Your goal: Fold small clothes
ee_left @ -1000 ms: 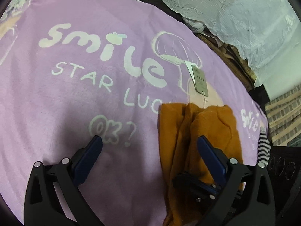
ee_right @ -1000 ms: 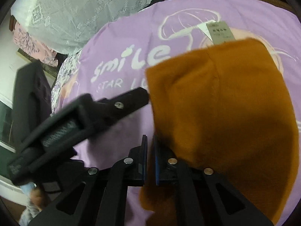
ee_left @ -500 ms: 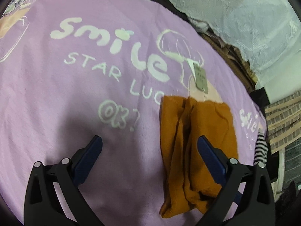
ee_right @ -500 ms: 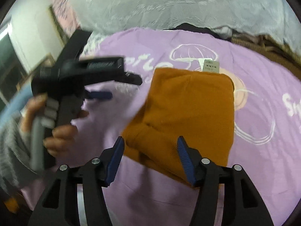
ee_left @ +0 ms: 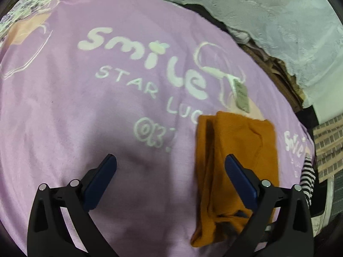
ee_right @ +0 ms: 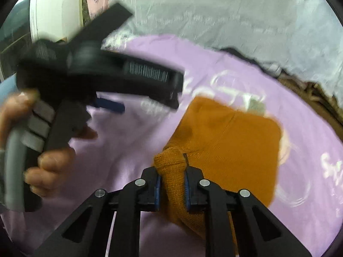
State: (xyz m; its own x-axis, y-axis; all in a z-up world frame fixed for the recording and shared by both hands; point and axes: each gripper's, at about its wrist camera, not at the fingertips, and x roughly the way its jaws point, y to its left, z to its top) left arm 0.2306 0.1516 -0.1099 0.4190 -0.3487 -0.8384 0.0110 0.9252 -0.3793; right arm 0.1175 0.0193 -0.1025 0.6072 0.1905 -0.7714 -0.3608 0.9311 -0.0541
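Note:
A folded orange knit garment (ee_left: 242, 137) lies on a purple blanket (ee_left: 85, 107) printed with "smile", a paper tag (ee_left: 242, 96) just beyond it. My left gripper (ee_left: 170, 158) hangs open over the blanket, its right finger above the garment's left part and nothing between the pads. In the right wrist view the orange garment (ee_right: 231, 137) has a bunched near corner between the pads of my right gripper (ee_right: 172, 171), whose jaws are closing on it. A hand (ee_right: 53, 162) holds the left gripper (ee_right: 96, 70) at the left, blurred.
White lace cloth (ee_left: 278, 10) covers the back. A brown woven edge (ee_left: 280, 72) borders the blanket at the right. A black-and-white striped garment (ee_left: 307, 175) lies off the blanket's right edge. Floral fabric (ee_left: 27, 10) shows at the far left.
My right gripper opened, rolled and shifted toward the garment's near corner, then closed on a bunch of it. The left gripper stayed open and barely moved.

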